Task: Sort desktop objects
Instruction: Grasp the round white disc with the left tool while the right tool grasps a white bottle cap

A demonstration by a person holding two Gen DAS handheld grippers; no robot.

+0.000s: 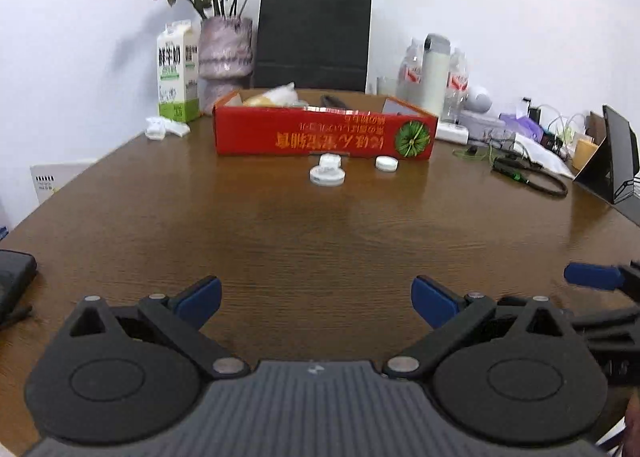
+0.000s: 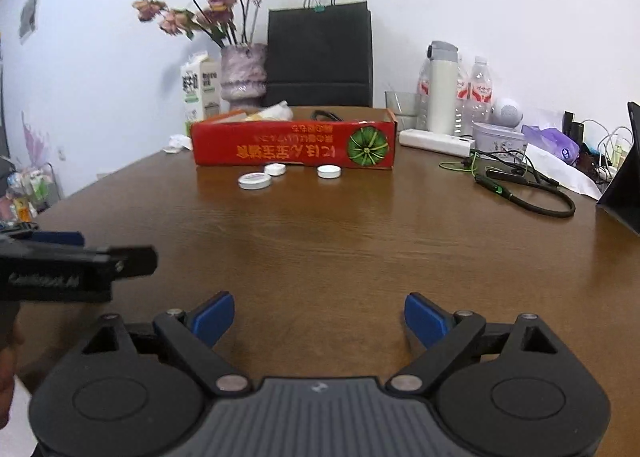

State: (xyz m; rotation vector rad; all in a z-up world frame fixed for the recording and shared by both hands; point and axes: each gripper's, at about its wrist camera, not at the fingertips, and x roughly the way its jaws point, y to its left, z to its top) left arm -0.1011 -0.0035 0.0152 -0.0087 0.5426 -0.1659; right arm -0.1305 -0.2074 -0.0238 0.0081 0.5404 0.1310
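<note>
A red cardboard box [image 1: 320, 135] [image 2: 294, 149] stands at the far side of the brown table [image 1: 300, 237] [image 2: 340, 241], with a few items inside. Three small white round lids lie just in front of it: a larger one [image 1: 327, 175] [image 2: 255, 180], one behind it [image 1: 330, 159] [image 2: 275, 169] and one to the right [image 1: 386, 163] [image 2: 329, 171]. My left gripper [image 1: 316, 299] is open and empty, low over the near table. My right gripper [image 2: 319, 317] is open and empty beside it; a blue fingertip [image 1: 592, 276] of it shows at the left view's right edge.
Behind the box stand a milk carton [image 1: 176, 73], a vase of dried flowers [image 1: 226, 53] and a black paper bag [image 1: 314, 37]. On the right are bottles [image 2: 442, 89], a white power strip [image 2: 436, 141], cables [image 2: 532, 193] and a dark tablet stand [image 1: 616, 157]. A black object [image 1: 12, 277] lies near left.
</note>
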